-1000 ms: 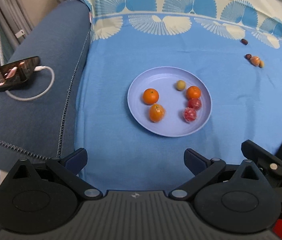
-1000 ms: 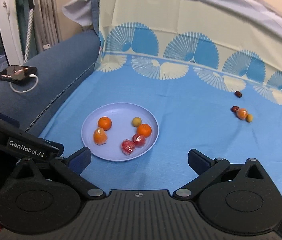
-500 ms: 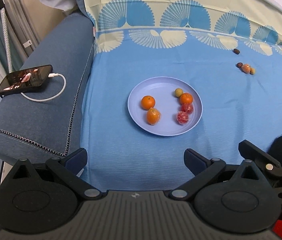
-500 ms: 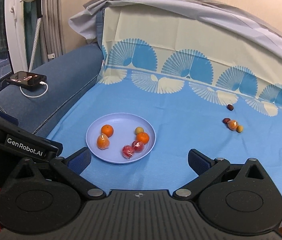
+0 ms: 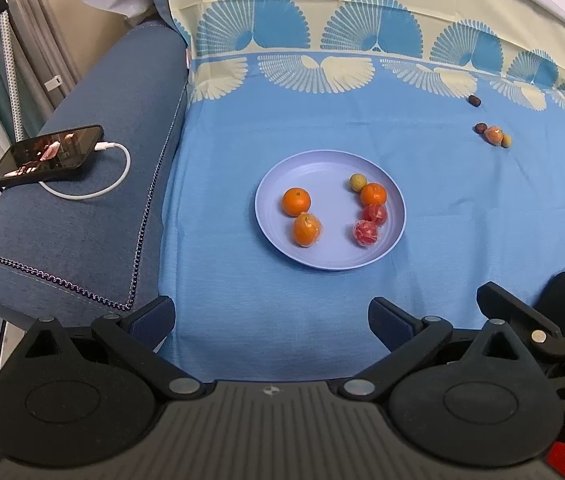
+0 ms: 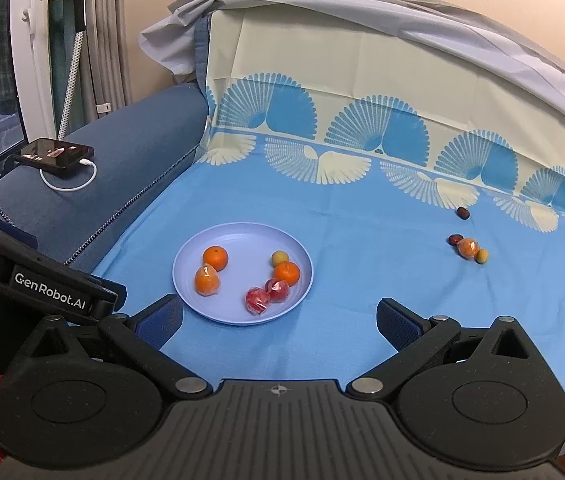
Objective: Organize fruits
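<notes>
A lilac plate (image 5: 314, 168) (image 6: 242, 232) lies on the blue cloth and holds several fruits: oranges (image 5: 296, 201) (image 6: 215, 258), two red wrapped fruits (image 5: 365, 233) (image 6: 257, 300) and a small yellow-green one (image 5: 358, 182) (image 6: 279, 258). Far to the right a loose cluster lies on the cloth: a wrapped orange (image 5: 494, 134) (image 6: 467, 248), a yellowish fruit (image 5: 506, 141) (image 6: 482, 256) and two dark ones (image 5: 474, 100) (image 6: 462, 212). My left gripper (image 5: 271, 320) and right gripper (image 6: 279, 320) both stand open and empty, well short of the plate.
A phone (image 5: 46, 156) (image 6: 53, 153) on a white cable rests on the blue sofa arm at left. The patterned cloth rises up the backrest (image 6: 362, 92) behind. The other gripper's black body shows at the right edge (image 5: 542, 320) and at the left (image 6: 38, 284).
Both grippers have pulled back and up from the plate, so it looks smaller and farther. The fruits have not moved. Both stay open.
</notes>
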Tool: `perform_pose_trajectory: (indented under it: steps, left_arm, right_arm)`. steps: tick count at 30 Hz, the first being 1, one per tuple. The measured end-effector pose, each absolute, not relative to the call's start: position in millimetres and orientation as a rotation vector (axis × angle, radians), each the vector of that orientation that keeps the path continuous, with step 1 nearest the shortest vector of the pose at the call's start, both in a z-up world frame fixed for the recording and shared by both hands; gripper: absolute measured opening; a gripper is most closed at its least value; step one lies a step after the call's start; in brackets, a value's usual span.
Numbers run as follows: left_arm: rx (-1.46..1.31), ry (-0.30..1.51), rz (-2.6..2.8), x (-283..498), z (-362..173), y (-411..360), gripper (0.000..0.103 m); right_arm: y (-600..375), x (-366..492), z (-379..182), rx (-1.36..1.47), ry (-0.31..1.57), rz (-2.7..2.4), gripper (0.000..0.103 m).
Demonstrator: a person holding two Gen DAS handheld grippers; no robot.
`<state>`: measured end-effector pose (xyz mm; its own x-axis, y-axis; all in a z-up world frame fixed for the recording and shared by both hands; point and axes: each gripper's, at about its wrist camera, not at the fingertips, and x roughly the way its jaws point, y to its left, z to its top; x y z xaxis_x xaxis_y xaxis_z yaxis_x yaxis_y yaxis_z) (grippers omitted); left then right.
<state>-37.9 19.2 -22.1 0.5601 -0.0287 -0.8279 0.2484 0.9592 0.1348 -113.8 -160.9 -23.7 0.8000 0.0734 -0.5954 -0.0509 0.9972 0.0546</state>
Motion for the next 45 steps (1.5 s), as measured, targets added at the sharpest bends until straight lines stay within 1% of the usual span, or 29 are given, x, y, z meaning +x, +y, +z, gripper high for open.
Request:
perform_pose_trajectory:
  steps: [9,16,22,27,32,37,40,41,42,43,44,45]
  left_arm:
    - [0.272,0.984,-0.159,-32,-29,14,0.103]
    - [0.293,1.017,-0.159,-9,-31,-4,0.103]
    - [0.329,1.042,-0.230,32,-33,-69,0.103]
    - [0.354,1.065,-0.319,75,-42,-154,0.103]
    - [0.445,1.007,-0.348,128,-57,-230,0.103]
    - [0.493,0.991,-0.352,192,-81,-279,0.103]
    - [0.520,0.979,-0.373,225,-98,-303,0.103]
    - [0.530,0.977,-0.381,235,-104,-310,0.103]
    - [0.538,0.974,-0.389,244,-109,-317,0.103]
    - [0.548,0.972,-0.394,252,-115,-324,0.103]
    - [0.560,0.969,-0.399,259,-121,-330,0.103]
    - [0.567,0.964,-0.401,266,-125,-335,0.103]
  right_arm:
    - [-169,-105,-28,0.070,0.645,0.057,0.102]
    - [-219,-86,-36,0.096,0.609,-0.079,0.102]
    - [-315,-75,-50,0.175,0.587,-0.281,0.102]
    - [-397,-51,-70,0.206,0.553,-0.408,0.102]
    - [-445,8,-122,0.247,0.602,-0.346,0.102]
    - [-451,84,-186,0.364,0.665,-0.397,0.101]
    - [-442,120,-209,0.399,0.697,-0.416,0.096]
    - [-440,129,-213,0.395,0.717,-0.427,0.088]
    - [-440,137,-214,0.396,0.722,-0.426,0.075]
    - [-440,141,-214,0.406,0.714,-0.415,0.071]
    - [-439,144,-213,0.417,0.708,-0.399,0.068]
    - [-436,147,-212,0.411,0.699,-0.384,0.068]
